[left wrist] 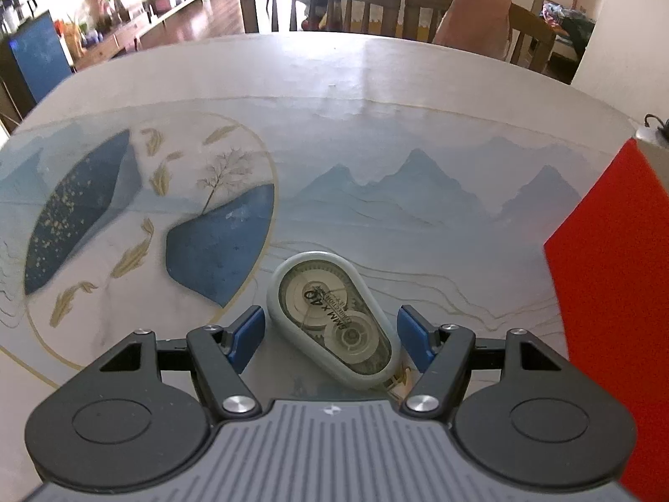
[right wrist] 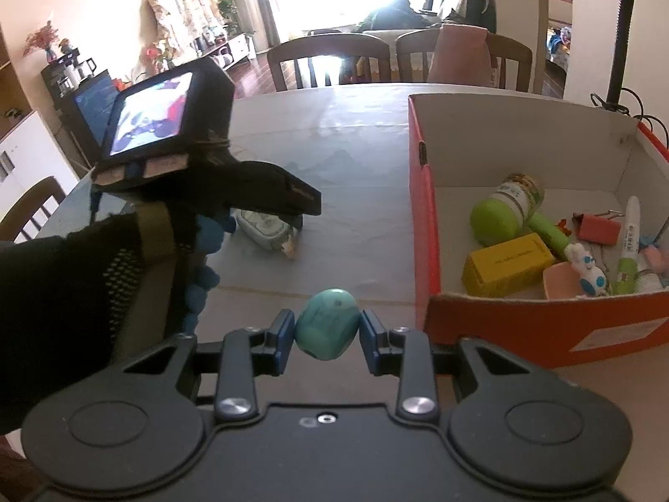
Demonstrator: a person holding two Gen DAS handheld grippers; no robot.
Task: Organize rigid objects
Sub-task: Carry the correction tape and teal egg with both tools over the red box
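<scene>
Straddling the correction tape (left wrist: pixel 330 320) on the worktop (left wrist: pixel 376 146), the left gripper (left wrist: pixel 330 334) has its fingers apart. The right gripper (right wrist: pixel 327 334) clamps a teal egg (right wrist: pixel 327 324), shoebox (right wrist: pixel 426 226) at two o'clock. That rounded egg could squirt free if squeezed off-centre.

The table (left wrist: pixel 376 83) wears a smooth, faintly glossy printed cloth. The tape dispenser (left wrist: pixel 332 318) is clear plastic rimmed in matt grey. The box (right wrist: pixel 422 217) is cardboard (orange outside, plain white within). The teal egg (right wrist: pixel 328 324) looks smooth and softly shiny.
</scene>
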